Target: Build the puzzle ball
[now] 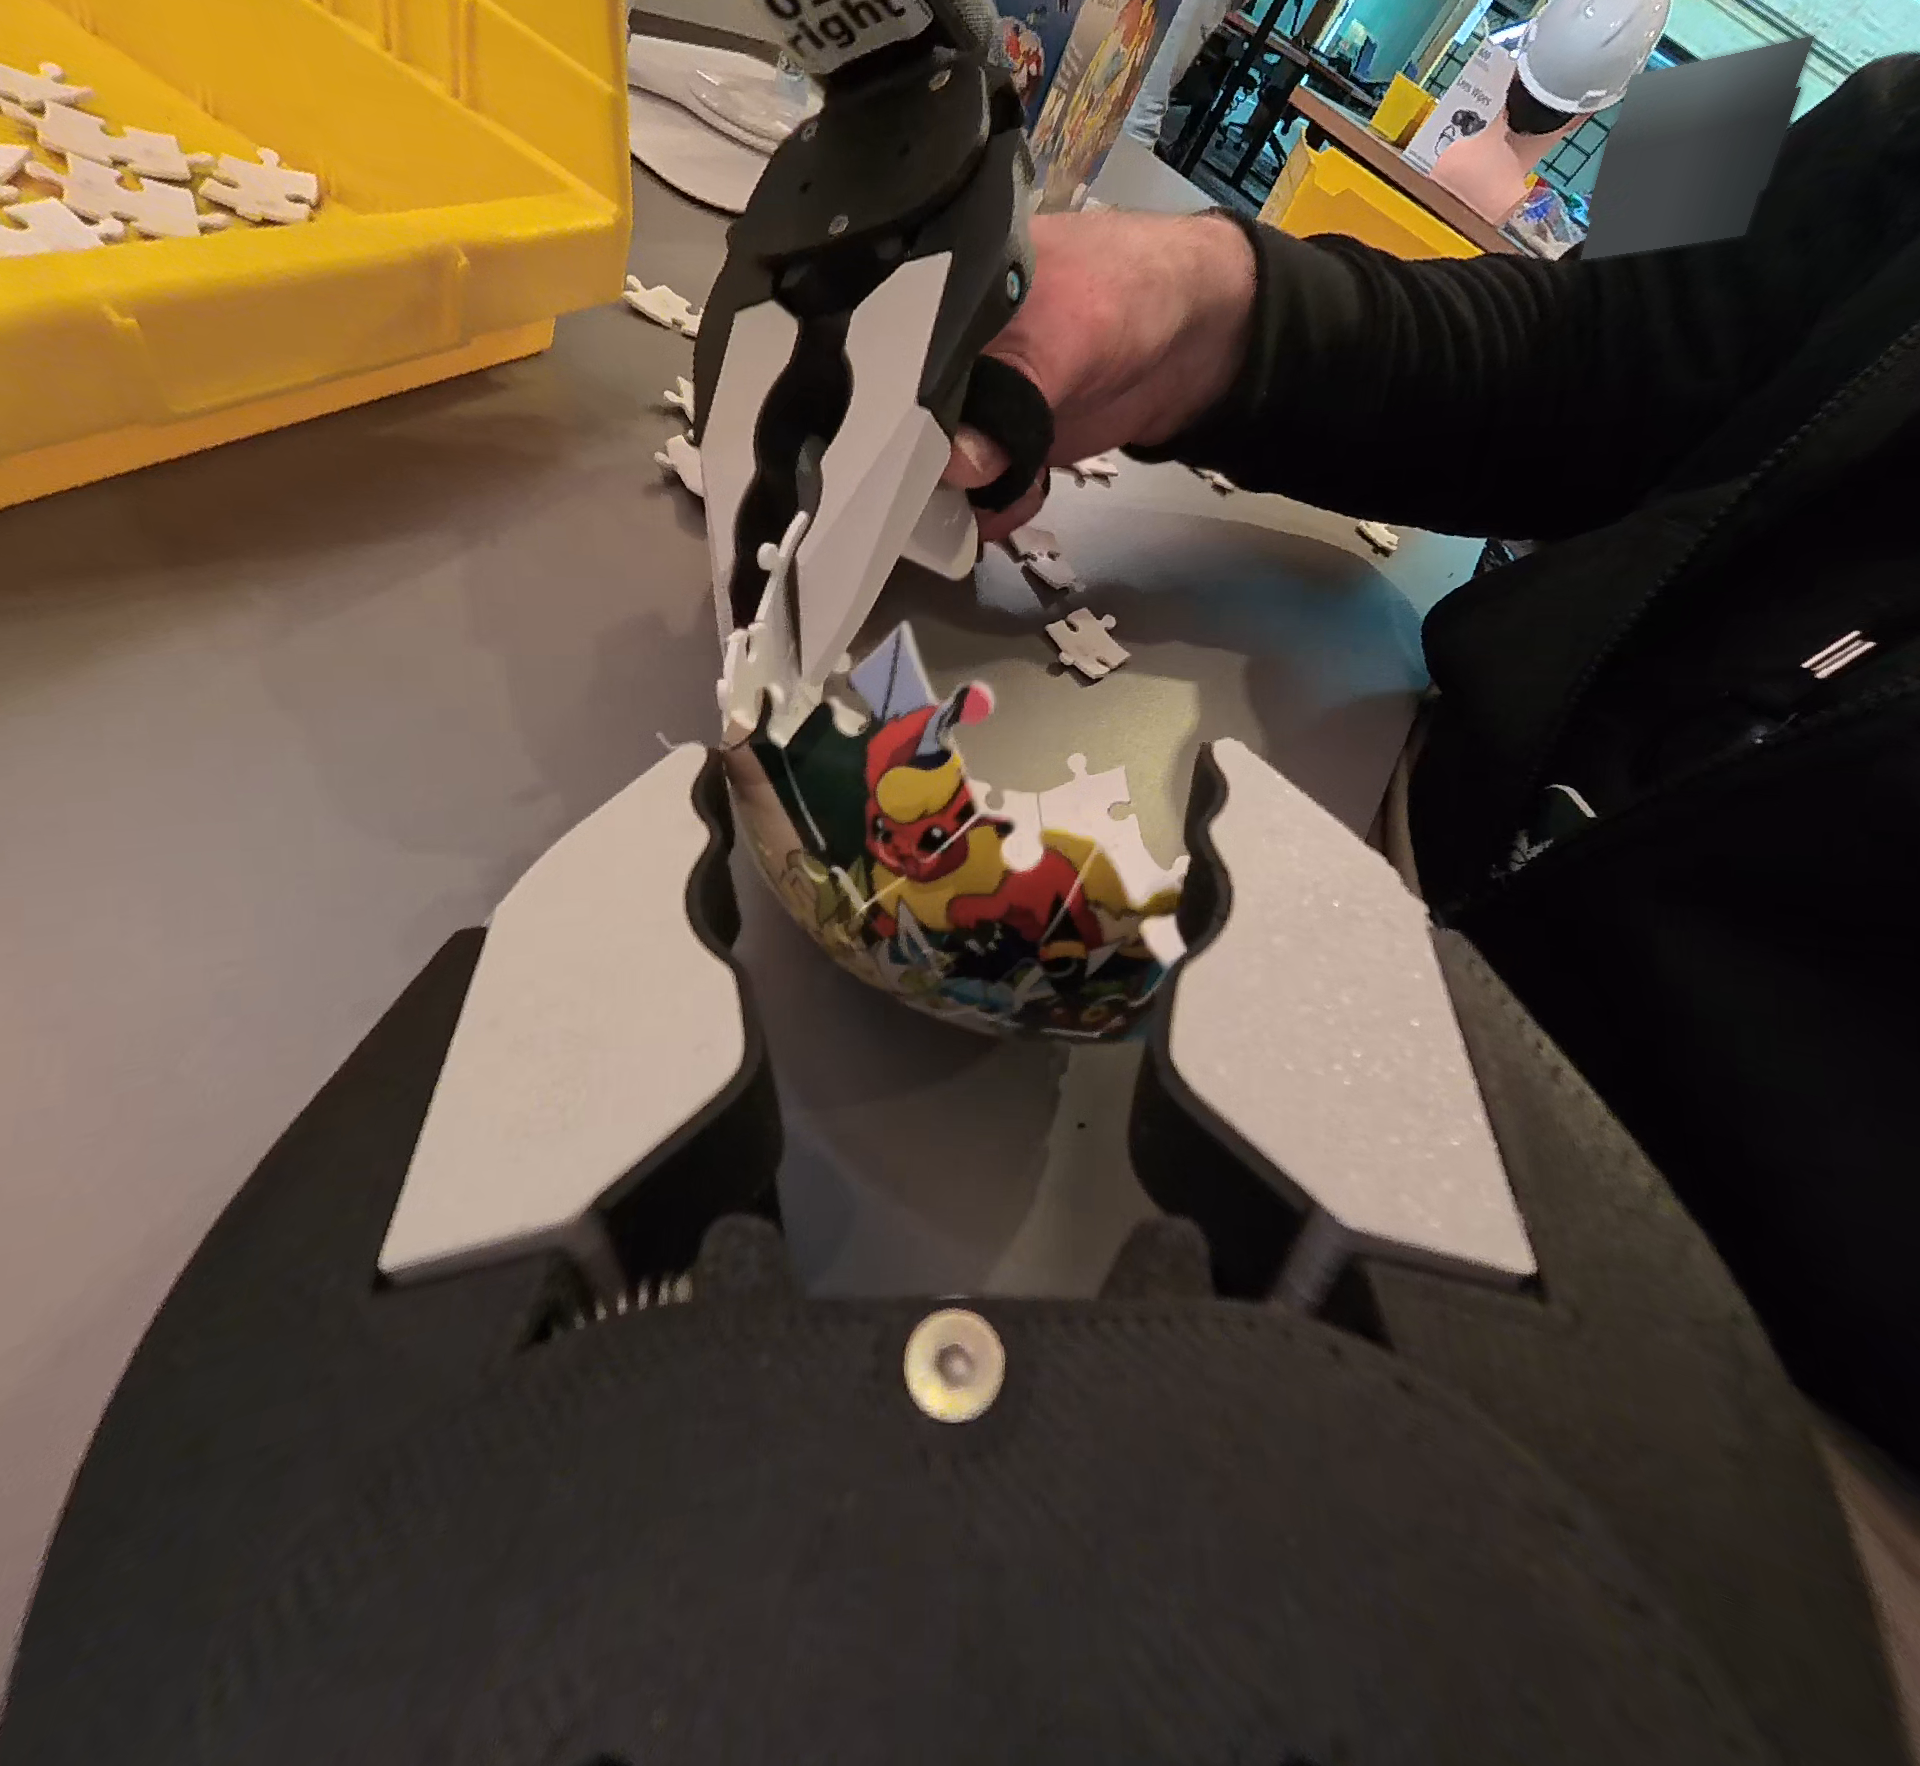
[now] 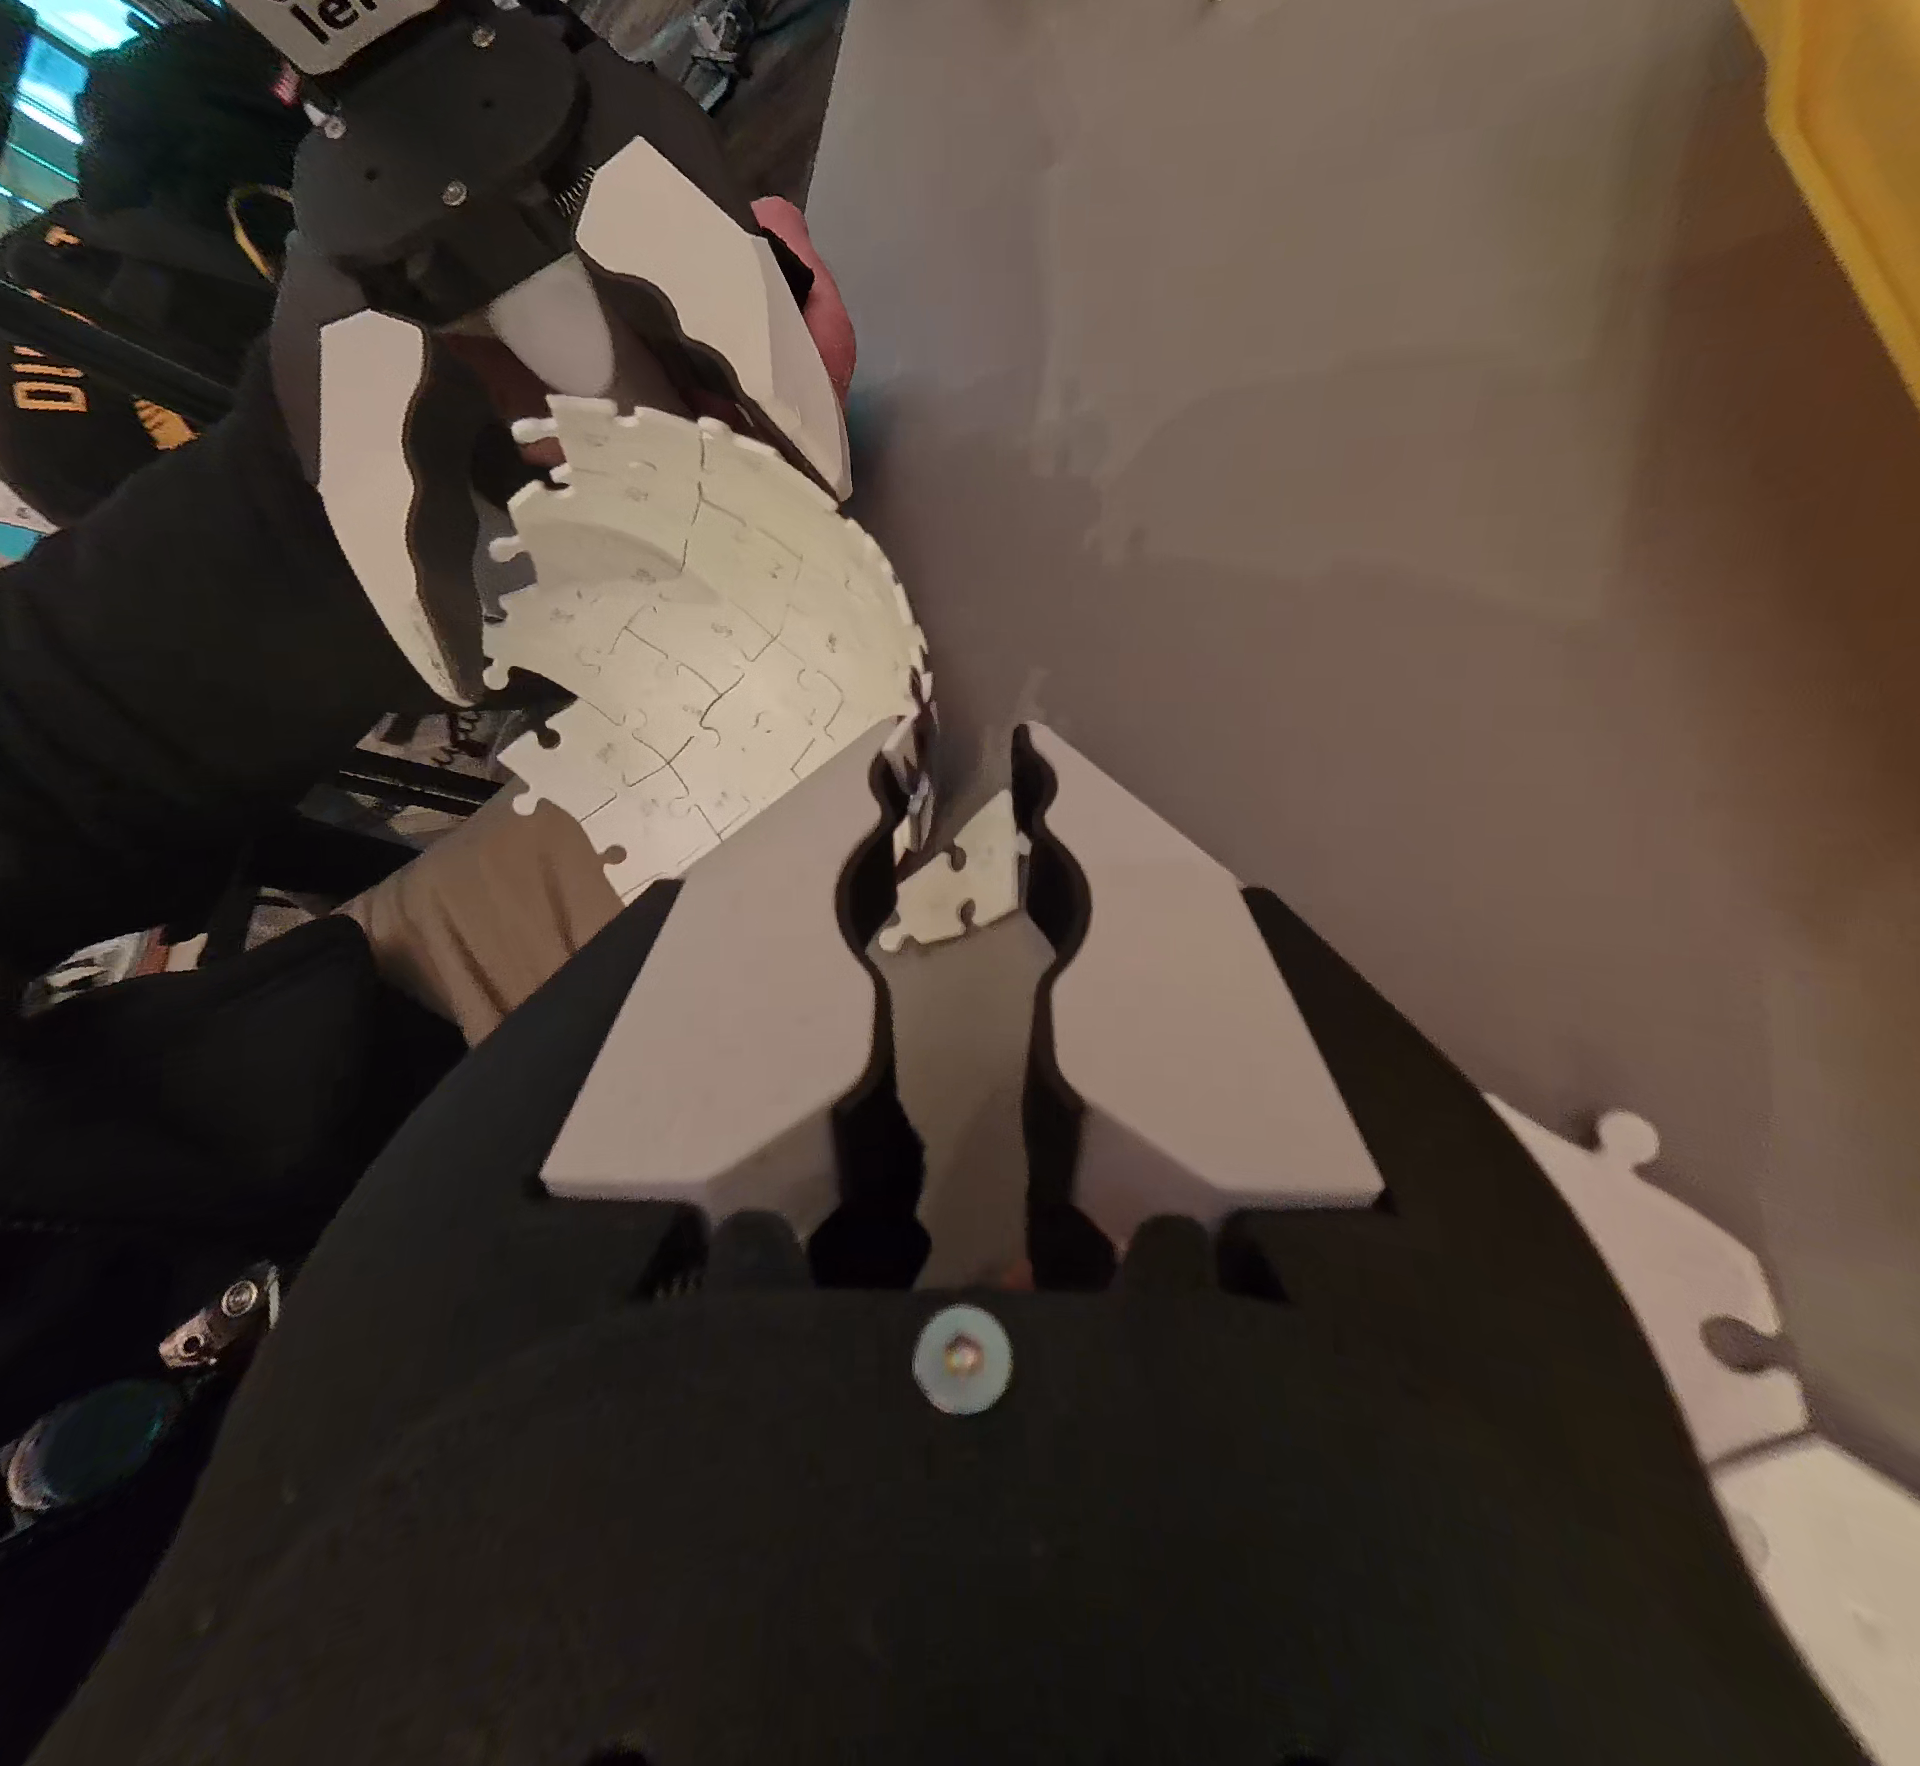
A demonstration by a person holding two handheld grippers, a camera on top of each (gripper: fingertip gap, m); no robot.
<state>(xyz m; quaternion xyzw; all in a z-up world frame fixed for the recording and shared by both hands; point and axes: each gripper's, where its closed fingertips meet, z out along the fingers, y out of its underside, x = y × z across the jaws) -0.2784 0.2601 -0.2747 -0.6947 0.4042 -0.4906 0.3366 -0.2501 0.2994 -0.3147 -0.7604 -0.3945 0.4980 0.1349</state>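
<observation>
The half-built puzzle ball, a curved shell printed with bright cartoon figures on the outside and plain white inside, sits between the spread fingers of the left gripper, which clasps it by its sides just above the grey table. At the shell's upper rim the right gripper comes down steeply, its white fingers pressed together on a single white puzzle piece that touches the shell's jagged edge. In the right wrist view that piece shows wedged between the fingers of the right gripper, next to the pale inner face of the ball, with the left gripper holding the shell from the far side. A person's hand in a black sleeve grips the right gripper's handle and hides part of the table behind it. Loose white pieces lie scattered on the table beyond the ball. To the left stands a yellow bin with a heap of white pieces lying face down in it. Farther back stands a puzzle box, and a white hard hat rests on a mannequin head.
</observation>
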